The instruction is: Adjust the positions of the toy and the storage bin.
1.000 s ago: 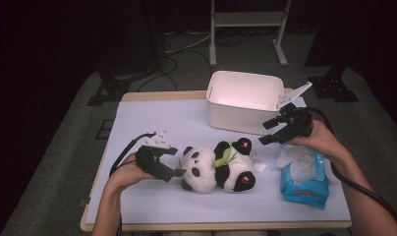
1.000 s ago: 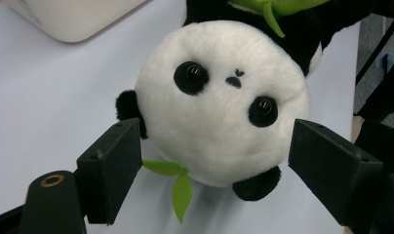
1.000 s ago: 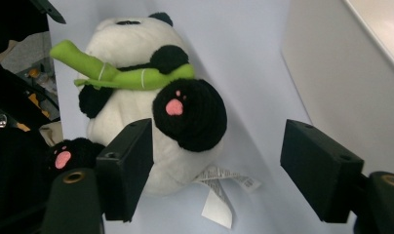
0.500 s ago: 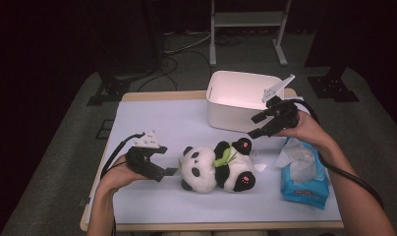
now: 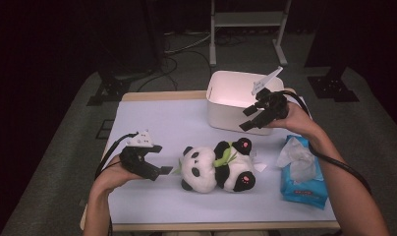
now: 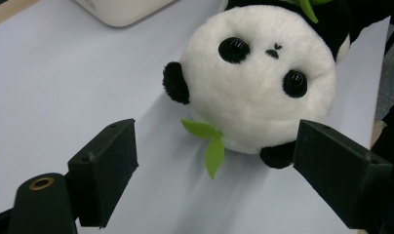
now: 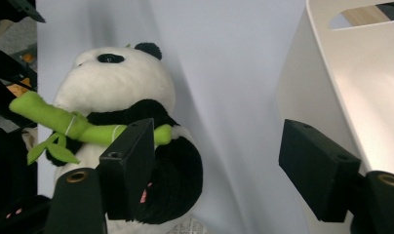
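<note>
The left gripper (image 5: 159, 160), jaws apart and empty, is facing the plush panda's (image 5: 218, 165) head to frame a grasp. The right gripper (image 5: 254, 116), jaws likewise apart, is hovering beside the white bin (image 5: 226, 110), probably the panda's destination.

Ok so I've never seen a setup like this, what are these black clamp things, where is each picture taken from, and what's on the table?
A person sits at a table with a hand-held tool in each hand, each ending in two black tongs. One picture looks down from above. The other two come from small cameras riding on the tools, looking out between their jaws.

On the table lie a plush panda hugging a green bamboo stalk, a white bin and a blue pack of tissues.

The left tongs sit open just beside the panda's head. The right tongs hang open by the bin. Neither holds anything.
</note>
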